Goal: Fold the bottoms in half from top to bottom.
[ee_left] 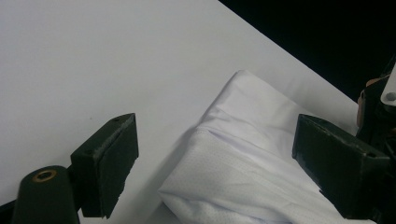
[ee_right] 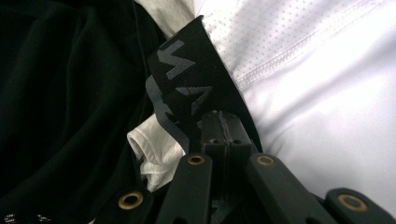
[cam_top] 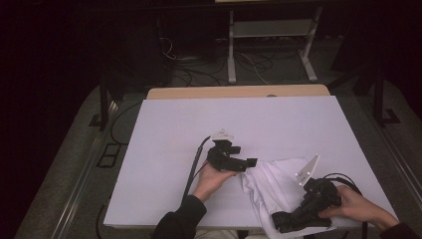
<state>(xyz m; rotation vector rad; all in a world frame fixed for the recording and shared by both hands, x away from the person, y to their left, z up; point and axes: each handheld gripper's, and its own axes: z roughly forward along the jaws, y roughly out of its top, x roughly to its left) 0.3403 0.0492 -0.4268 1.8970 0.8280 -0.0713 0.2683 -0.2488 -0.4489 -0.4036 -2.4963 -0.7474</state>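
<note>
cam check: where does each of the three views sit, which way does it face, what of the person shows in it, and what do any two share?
High view: above the person's side, looking forward and down on the white table; shows both hands, left gripper and right gripper.
Left gripper view: rides the left gripper, looking between its open jaws at the white garment.
Right gripper view: rides the right gripper, shut on the garment's black band; dark sleeve alongside.
Shared: the white garment lies in all three.

Garment (cam_top: 271,181) lies on table (cam_top: 164,149) at near right edge; left gripper (cam_top: 247,163) just left of it, right gripper (cam_top: 278,221) at its near hem.
</note>
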